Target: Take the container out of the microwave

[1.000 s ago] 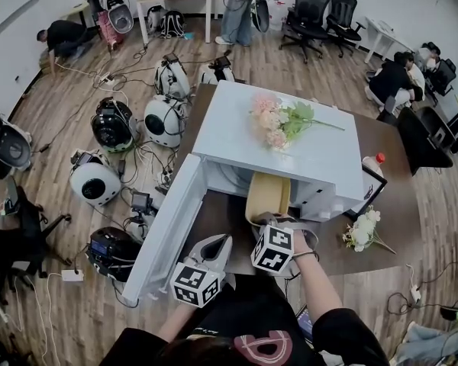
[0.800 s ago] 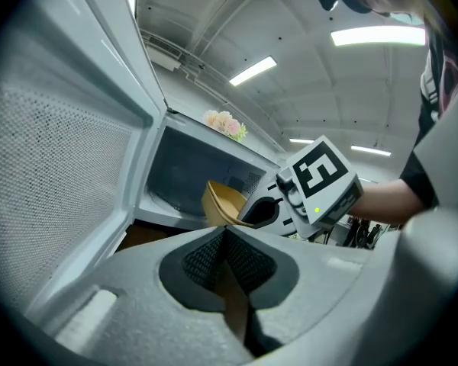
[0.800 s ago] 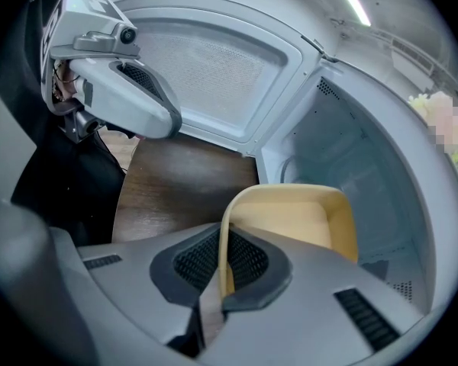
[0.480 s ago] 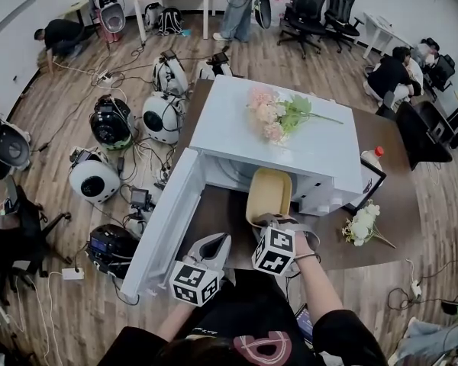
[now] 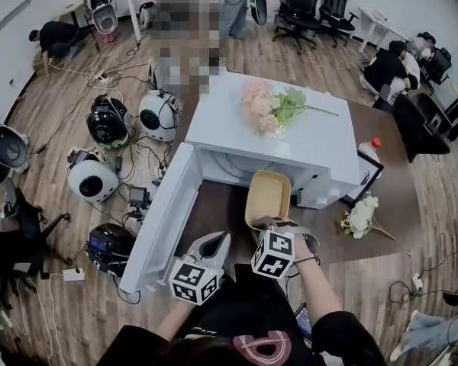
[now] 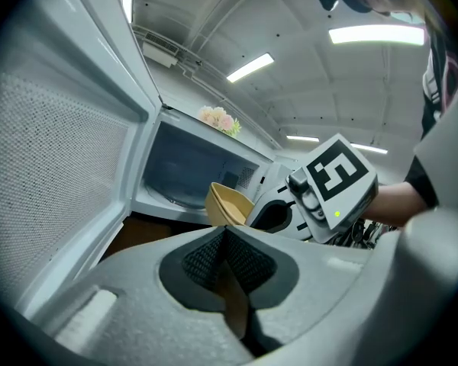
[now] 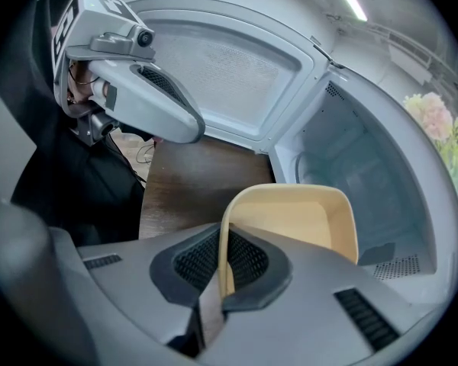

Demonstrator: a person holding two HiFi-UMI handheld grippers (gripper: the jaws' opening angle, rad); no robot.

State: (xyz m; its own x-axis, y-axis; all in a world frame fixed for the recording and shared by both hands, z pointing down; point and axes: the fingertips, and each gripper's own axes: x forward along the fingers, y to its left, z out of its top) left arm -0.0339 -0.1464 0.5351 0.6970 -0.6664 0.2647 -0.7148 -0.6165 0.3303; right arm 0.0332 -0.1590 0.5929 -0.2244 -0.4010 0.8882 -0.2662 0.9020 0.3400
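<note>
The white microwave (image 5: 271, 139) stands on a dark brown table (image 5: 217, 212) with its door (image 5: 164, 223) swung open to the left. A tan plastic container (image 5: 268, 195) sticks out of the cavity mouth over the table. My right gripper (image 5: 270, 225) is shut on the container's near rim; in the right gripper view the rim (image 7: 224, 258) runs between the pads and the container (image 7: 294, 218) lies ahead, with the cavity (image 7: 359, 166) behind. My left gripper (image 5: 215, 242) hovers left of it, shut and empty (image 6: 227, 233), facing the container (image 6: 227, 204).
Artificial flowers (image 5: 273, 109) lie on the microwave top. Another bunch (image 5: 360, 218), a red-capped bottle (image 5: 370, 149) and a black frame (image 5: 364, 181) sit on the table at the right. Round machines and cables cover the floor at left. People sit in the background.
My right gripper has drawn the container a little further out of the microwave toward me. The left gripper has stayed put.
</note>
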